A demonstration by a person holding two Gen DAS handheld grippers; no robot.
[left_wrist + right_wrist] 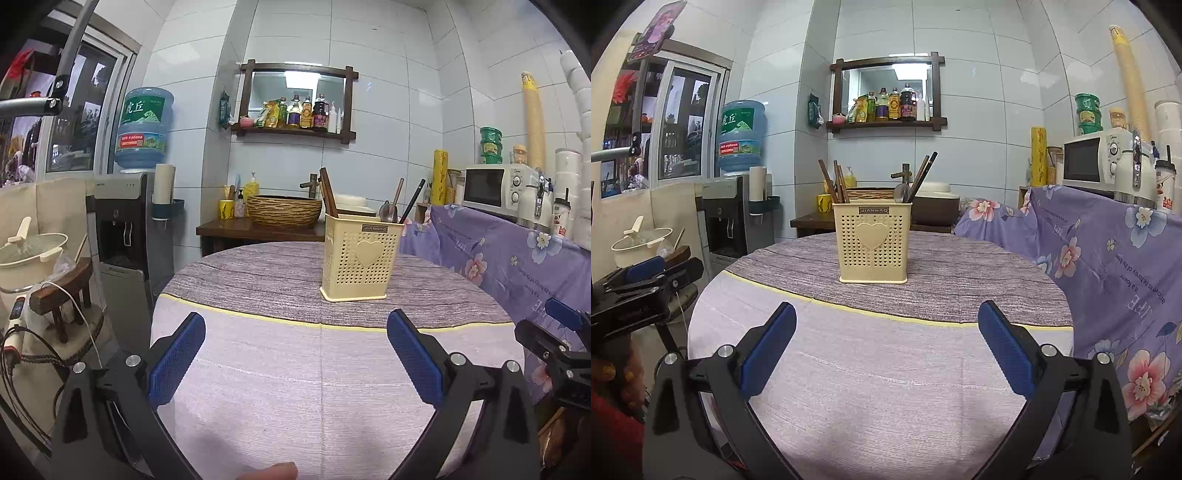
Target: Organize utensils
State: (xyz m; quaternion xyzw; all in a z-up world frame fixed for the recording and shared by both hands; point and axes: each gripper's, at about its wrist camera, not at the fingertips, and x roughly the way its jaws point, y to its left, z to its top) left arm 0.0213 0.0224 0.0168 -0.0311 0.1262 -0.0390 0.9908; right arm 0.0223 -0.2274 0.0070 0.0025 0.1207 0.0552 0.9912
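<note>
A cream perforated utensil holder (pixel 360 258) with a heart on its front stands on the round table (pixel 295 369); it also shows in the right wrist view (pixel 873 243). Brown chopsticks (pixel 834 182) stand in its left side, a metal spoon (pixel 388 212) and dark utensils (pixel 921 173) in its right side. My left gripper (pixel 295 328) is open and empty, low over the near table. My right gripper (pixel 886 321) is open and empty, short of the holder. Each gripper shows at the edge of the other's view: the right one (pixel 554 343) and the left one (pixel 646 280).
A purple floral cloth (pixel 1108 258) covers a counter at the right, with a microwave (pixel 1093 158) on it. A water dispenser (pixel 125 229) and a cream pot (pixel 29 254) stand at the left. A woven basin (pixel 284 210) sits on a dark stand behind the table.
</note>
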